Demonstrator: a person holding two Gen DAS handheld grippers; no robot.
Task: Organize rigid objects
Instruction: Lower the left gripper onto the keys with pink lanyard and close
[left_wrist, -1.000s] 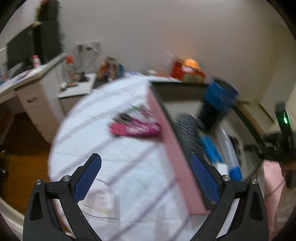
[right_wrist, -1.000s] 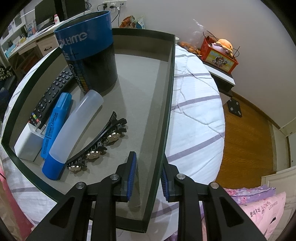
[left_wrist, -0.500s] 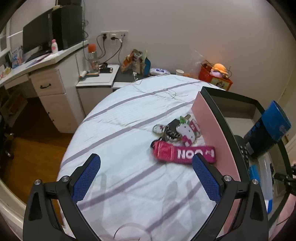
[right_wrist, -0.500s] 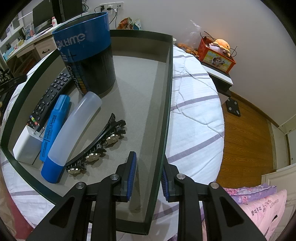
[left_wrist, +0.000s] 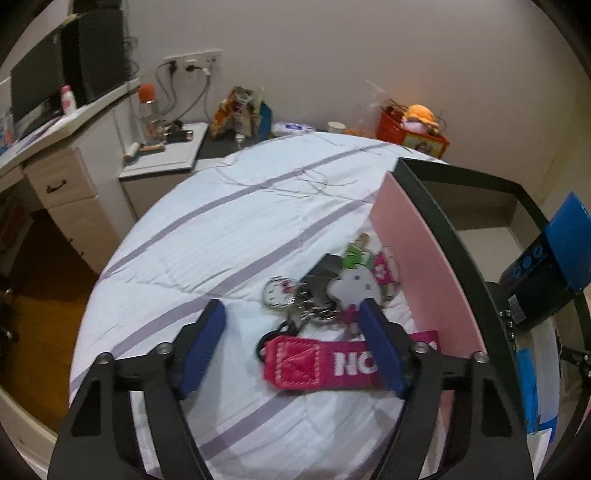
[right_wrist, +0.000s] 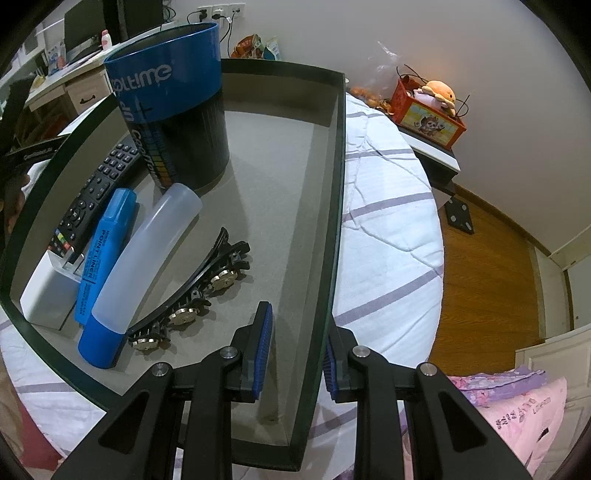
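A bunch of keys with cartoon charms and a pink strap (left_wrist: 325, 325) lies on the striped bed, against the pink outer wall of the box (left_wrist: 424, 258). My left gripper (left_wrist: 291, 347) is open just above it, one finger on each side. My right gripper (right_wrist: 295, 343) is shut on the right wall of the box (right_wrist: 328, 236). In the box stand a blue and black can (right_wrist: 173, 118), a remote (right_wrist: 99, 188), a blue marker (right_wrist: 103, 251), a clear tube with a blue cap (right_wrist: 144, 266), a black hair clip (right_wrist: 192, 291) and a white block (right_wrist: 48, 291).
The bed (left_wrist: 221, 236) carries the box and fills the middle. A desk with drawers (left_wrist: 55, 173), a low table with cables and clutter (left_wrist: 170, 147) and a red toy crate (left_wrist: 413, 133) line the back wall. Wooden floor (right_wrist: 480, 277) lies right of the bed.
My left gripper swung from the box over to the key bunch and came down close over it, still open. The right gripper kept its hold on the box wall.
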